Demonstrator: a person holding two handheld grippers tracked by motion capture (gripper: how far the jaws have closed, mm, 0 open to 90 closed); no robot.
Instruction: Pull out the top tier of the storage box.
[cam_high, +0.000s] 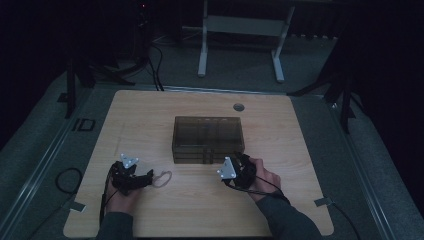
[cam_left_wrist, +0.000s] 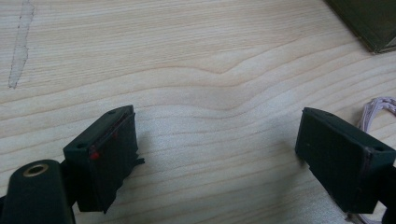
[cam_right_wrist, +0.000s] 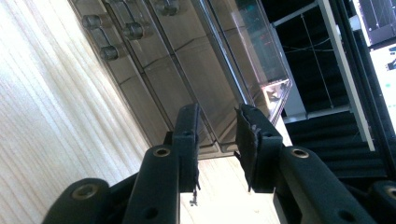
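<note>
The high view looks forward and down from above the near edge, taking in the whole worktop (cam_high: 150, 115). The left gripper view sits close over bare wood, catching a corner of the drawer box (cam_left_wrist: 373, 23). The right gripper view (rolled sideways) faces that box (cam_right_wrist: 187, 70) from very near, shared with the high view (cam_high: 208, 137).

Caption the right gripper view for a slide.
Right gripper, jaws narrowly parted, faces the smoky clear drawer box on the wooden table.

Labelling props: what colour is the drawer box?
Smoky translucent grey-brown drawer box; right gripper view shows it best.
</note>
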